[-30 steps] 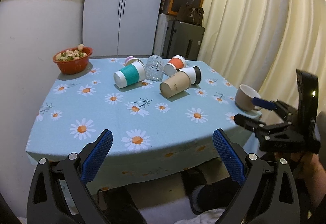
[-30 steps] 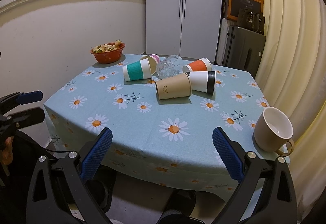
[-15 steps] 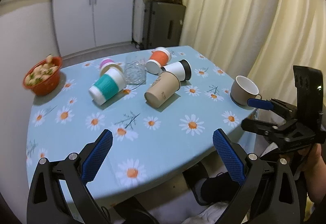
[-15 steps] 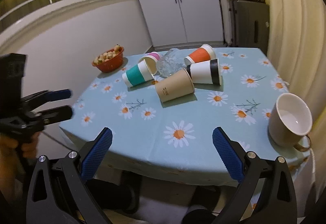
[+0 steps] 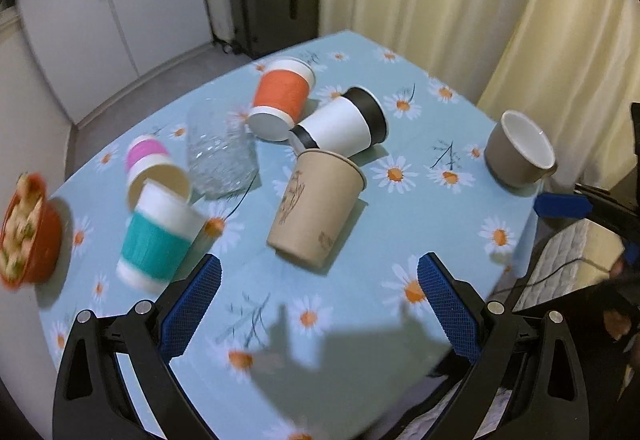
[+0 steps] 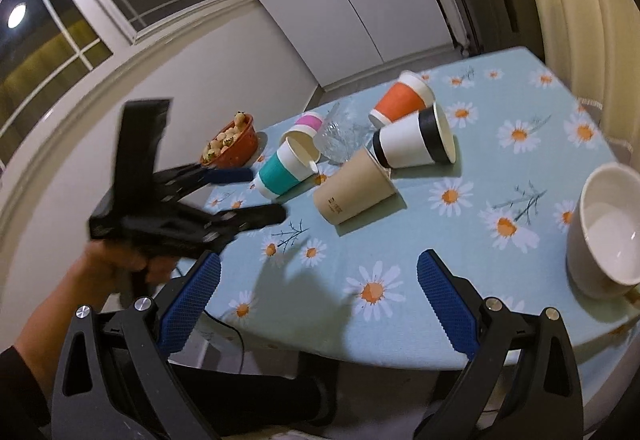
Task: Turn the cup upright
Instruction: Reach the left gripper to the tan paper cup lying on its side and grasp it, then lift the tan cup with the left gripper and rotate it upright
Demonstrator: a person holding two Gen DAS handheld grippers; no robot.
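A brown paper cup [image 5: 316, 210] is seen lying on its side on the surface [image 5: 360, 304], just ahead of the left claw [image 5: 318, 304], whose jaws are spread wide with nothing between them. Beyond it, a white cup with a black band [image 5: 344, 128], an orange-sleeved cup [image 5: 282, 98], a clear glass [image 5: 220, 154], a pink cup [image 5: 150, 164] and a teal-sleeved cup [image 5: 160, 236] are tipped over. A grey mug [image 6: 604, 236] is stood upright, right of the right claw [image 6: 318, 300], which is likewise released and empty
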